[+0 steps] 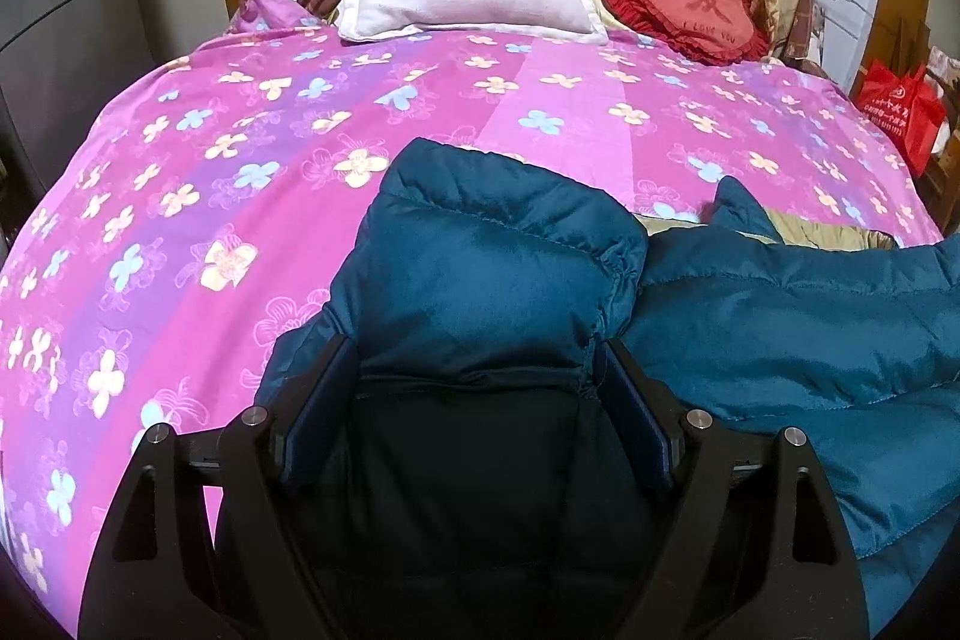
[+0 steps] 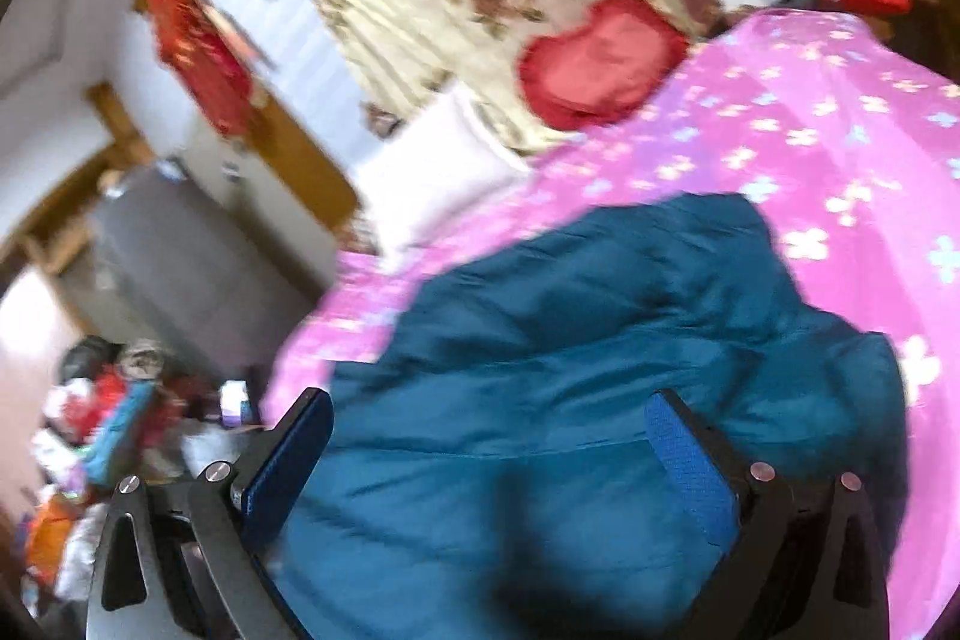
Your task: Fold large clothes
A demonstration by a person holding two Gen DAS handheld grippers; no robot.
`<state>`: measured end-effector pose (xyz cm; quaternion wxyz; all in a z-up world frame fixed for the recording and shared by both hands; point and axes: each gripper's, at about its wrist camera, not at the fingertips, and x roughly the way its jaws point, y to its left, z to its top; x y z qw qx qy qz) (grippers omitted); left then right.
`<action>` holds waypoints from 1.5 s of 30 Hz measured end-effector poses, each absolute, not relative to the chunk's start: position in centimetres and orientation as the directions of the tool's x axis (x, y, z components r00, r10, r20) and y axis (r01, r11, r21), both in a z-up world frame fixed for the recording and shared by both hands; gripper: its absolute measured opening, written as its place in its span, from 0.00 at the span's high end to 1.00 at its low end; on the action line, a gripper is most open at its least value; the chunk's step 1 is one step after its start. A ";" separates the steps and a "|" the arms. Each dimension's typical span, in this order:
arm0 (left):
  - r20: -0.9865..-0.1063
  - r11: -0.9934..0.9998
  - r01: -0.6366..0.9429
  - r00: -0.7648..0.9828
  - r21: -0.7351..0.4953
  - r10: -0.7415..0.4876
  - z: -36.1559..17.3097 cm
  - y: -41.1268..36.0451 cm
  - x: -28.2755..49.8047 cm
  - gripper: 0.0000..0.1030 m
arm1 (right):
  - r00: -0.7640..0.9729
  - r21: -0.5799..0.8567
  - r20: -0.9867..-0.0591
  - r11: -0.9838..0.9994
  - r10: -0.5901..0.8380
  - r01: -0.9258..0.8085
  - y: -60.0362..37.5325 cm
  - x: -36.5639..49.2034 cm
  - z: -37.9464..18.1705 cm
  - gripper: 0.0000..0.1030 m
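left fingers [image 1: 474,388] spread wide, a fold of the teal padded jacket [image 1: 750,334] bulging between them, the pads seemingly at its sides without pinching, probably to lay the sleeve [image 1: 492,250] over the body. right fingers [image 2: 489,451], blurred, also apart above the same jacket, gripping nothing. the garment lies rumpled on the pink flowered bedspread [image 1: 210,160] at the bed's near edge: glossy, quilted, puffy, tan lining [image 1: 840,232] showing.

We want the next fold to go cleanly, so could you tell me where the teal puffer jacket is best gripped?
I'd take the teal puffer jacket at the gathered cuff edge of its folded-over sleeve, coming from the near side of the bed. That edge stands raised off the pink floral bedspread, so the fingers could probably close across it.
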<state>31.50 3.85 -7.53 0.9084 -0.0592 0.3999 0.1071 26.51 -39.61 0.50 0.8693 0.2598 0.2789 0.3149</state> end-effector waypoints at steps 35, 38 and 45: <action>-0.700 0.972 -0.228 0.704 -0.061 0.121 -7.2 4.3 22.6 0.11 | 0.511 0.655 -0.215 0.511 0.832 -0.557 -34.8 22.5 1.0 0.00; -0.694 0.976 -0.213 0.709 -0.038 0.128 -6.5 3.8 21.3 0.11 | 0.537 0.623 -0.251 0.560 0.805 -0.547 -34.5 22.4 1.0 0.00; -0.656 0.982 -0.188 0.745 -0.035 0.119 -3.8 4.6 17.3 0.11 | 0.722 0.384 -0.467 0.853 0.510 -0.354 -34.4 22.5 0.9 0.00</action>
